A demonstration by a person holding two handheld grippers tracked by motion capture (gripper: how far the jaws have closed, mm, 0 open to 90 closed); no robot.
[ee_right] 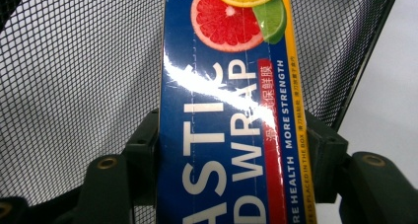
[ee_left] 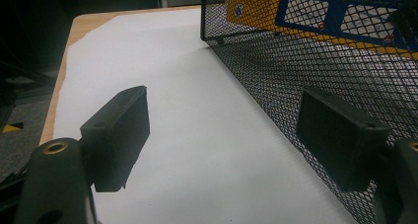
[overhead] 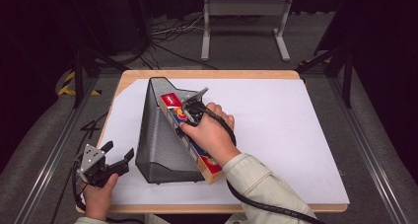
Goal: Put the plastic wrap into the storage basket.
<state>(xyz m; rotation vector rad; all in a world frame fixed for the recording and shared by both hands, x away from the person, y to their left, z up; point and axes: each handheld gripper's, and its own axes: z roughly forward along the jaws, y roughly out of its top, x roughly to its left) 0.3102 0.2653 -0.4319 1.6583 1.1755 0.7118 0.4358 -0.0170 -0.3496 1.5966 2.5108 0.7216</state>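
Black wire mesh formed the file holder (overhead: 160,135) that stood on the white sheet (overhead: 276,130) covering the wooden table (overhead: 207,74), seen from the high view. A long plastic wrap box (overhead: 190,137) lay slanted along the holder's right side, its far end inside the mesh and its near end sticking out toward the table's front edge. The right hand (overhead: 209,132) rested on the box, and the right gripper (overhead: 190,110) was clenched across it near the upper end. The left hand (overhead: 98,194) held the left gripper (overhead: 118,157) near the table's front left corner, beside the holder and apart from it, jaws spread with nothing between them.

From the left gripper view, the left gripper (ee_left: 222,130) stood released over the bare white sheet (ee_left: 197,150), its right jaw close to the mesh wall of the file holder (ee_left: 315,61). The box (ee_left: 296,12) showed blue and yellow through the mesh.

In the right gripper view, the right gripper (ee_right: 231,160) grasped the plastic wrap box (ee_right: 226,115) by its two long edges, one jaw pressed on each side. Citrus slices were printed on the box's far end, and the file holder (ee_right: 79,76) lay behind it.
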